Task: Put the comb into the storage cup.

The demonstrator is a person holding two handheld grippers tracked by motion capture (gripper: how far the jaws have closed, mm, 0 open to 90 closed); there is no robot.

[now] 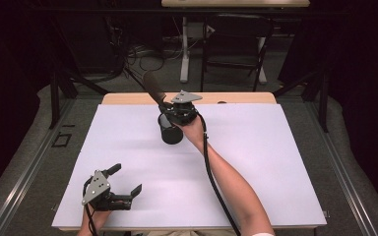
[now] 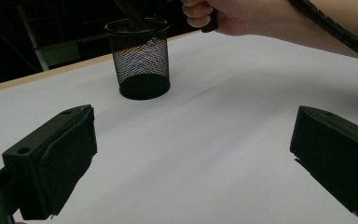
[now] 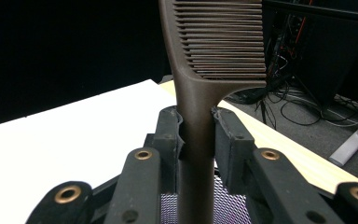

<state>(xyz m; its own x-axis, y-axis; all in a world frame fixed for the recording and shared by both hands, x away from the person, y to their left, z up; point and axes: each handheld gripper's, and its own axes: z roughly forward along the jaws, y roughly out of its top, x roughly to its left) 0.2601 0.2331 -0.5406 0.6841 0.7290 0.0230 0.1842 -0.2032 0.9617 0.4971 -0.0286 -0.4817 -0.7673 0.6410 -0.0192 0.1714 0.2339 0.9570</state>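
High view: the right gripper (image 1: 170, 109), held over the far middle of the white table top (image 1: 256, 162), has its jaws closed on the handle of a dark brown comb (image 1: 153, 88). The comb's long axis runs steeply upward, tilted toward the far left, the toothed end uppermost and past the table's far wooden edge (image 1: 128, 98), the handle end pointing down into a black wire-mesh pen cup (image 1: 170, 132) that stands upright just beneath the gripper. Right gripper view: both pads press the comb's handle (image 3: 196, 135) from either side just below where the teeth begin, the teeth (image 3: 223, 37) branching to the right of the spine; mesh of the cup (image 3: 223, 205) shows below the jaws. Left gripper view: the cup (image 2: 141, 58) stands upright on the white surface, well apart from the near jaws, with the right hand (image 2: 223, 16) above and beside its rim. The left gripper (image 1: 127, 182) rests near the table's near-left corner, jaws spread wide and holding nothing. Bare white surface lies open between the cup and the left gripper, and across the whole right half of the table up to its right edge
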